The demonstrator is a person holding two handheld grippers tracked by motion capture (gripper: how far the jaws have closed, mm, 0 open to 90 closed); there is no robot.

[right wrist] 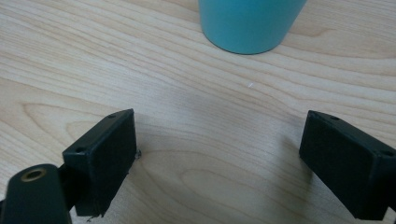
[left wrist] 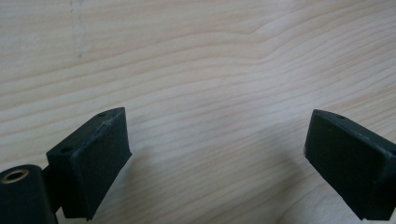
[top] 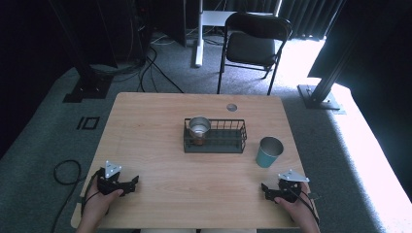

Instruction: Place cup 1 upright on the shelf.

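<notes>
Both hand-held grippers rest wide open and empty on the pale wooden worktop [top: 145, 145], the left hand-held gripper [top: 130, 183] at seven o'clock, the right hand-held gripper [top: 266, 190] at five. The teal tapered metal cup [top: 268, 152] stands just beyond the right one, at its twelve o'clock, apart from the black wire basket [top: 228, 141] at the centre holding a silver metal cup [top: 199, 127]. A hasty reach could tip the teal cup. The right gripper view shows its base [right wrist: 247, 23] close up; the high view adds the basket.

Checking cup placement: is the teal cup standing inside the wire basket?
No, the teal cup stands on the table right of the wire basket.
</notes>
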